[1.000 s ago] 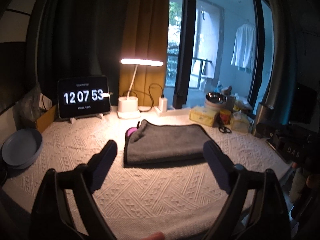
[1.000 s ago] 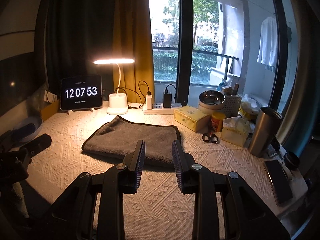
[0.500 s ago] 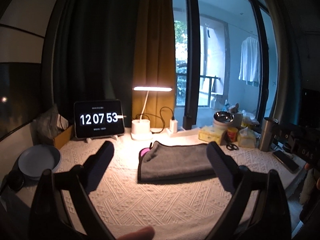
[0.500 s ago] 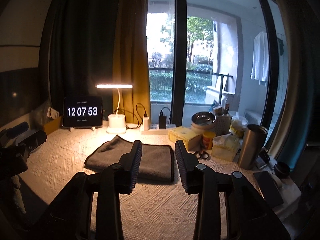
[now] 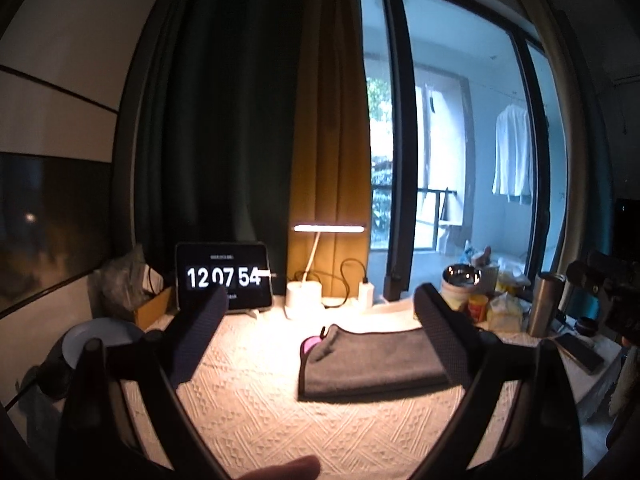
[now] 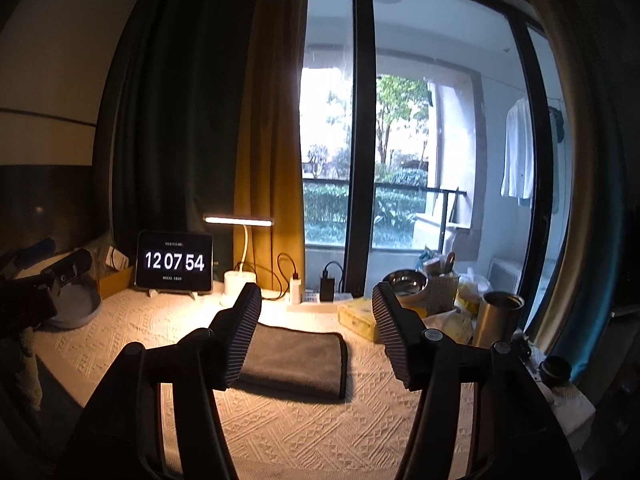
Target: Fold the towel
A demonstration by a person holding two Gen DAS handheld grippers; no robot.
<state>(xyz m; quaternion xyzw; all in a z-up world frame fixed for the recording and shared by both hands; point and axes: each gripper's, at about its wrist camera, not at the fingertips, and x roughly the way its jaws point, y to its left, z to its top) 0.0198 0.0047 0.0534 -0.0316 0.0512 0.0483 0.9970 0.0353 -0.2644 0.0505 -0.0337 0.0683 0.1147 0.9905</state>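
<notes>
A grey towel (image 5: 372, 360) lies folded flat on the cream textured tablecloth (image 5: 256, 412), with a pink object (image 5: 309, 345) peeking out at its far left corner. It also shows in the right wrist view (image 6: 296, 358). My left gripper (image 5: 320, 340) is open and empty, held above the table and back from the towel. My right gripper (image 6: 316, 336) is open and empty, also held above the table short of the towel. Neither gripper touches the towel.
A tablet clock (image 5: 224, 278) and a lit desk lamp (image 5: 306, 294) stand at the back. A blue-grey bowl (image 5: 100, 342) sits at the left. A steel bowl (image 6: 404, 280), yellow box (image 6: 358, 316), metal tumbler (image 6: 498, 318) and phone (image 5: 580, 352) crowd the right.
Both grippers have risen and pulled back from the towel. The right gripper's jaws have opened wide. The towel has not moved.
</notes>
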